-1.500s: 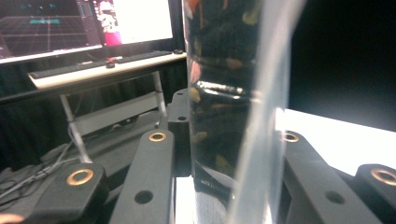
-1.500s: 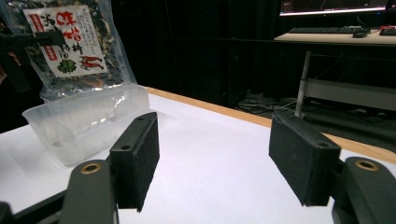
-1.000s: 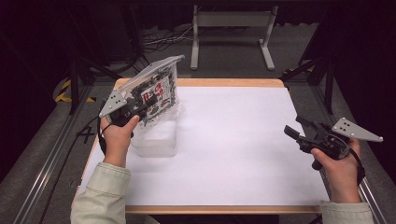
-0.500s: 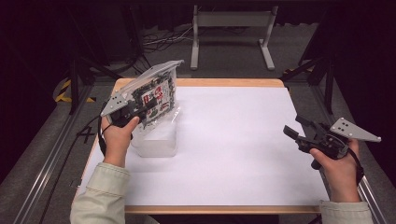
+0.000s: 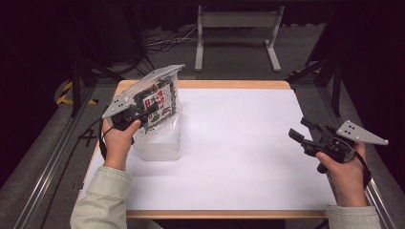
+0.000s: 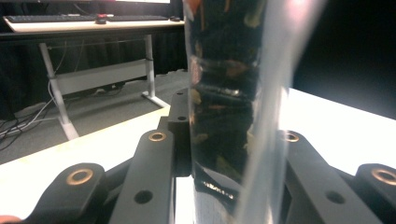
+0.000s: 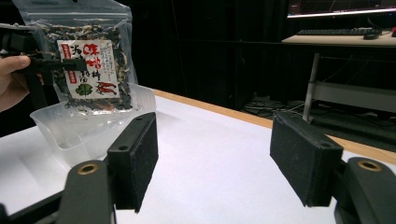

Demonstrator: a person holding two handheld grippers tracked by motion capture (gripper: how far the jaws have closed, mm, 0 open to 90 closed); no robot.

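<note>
At the table's [image 5: 239, 157] near right edge, my right gripper [image 5: 302, 132] hovers with jaws spread, holding nothing. Farther left, my left gripper [image 5: 145, 112] pinches a clear snack pouch [image 5: 160, 98] upright over a translucent plastic container [image 5: 162, 143].

item: clear pouch [image 7: 86, 56] | label [image 7: 88, 70] showing red east asian characters on white | finer print reading as illegible
</note>
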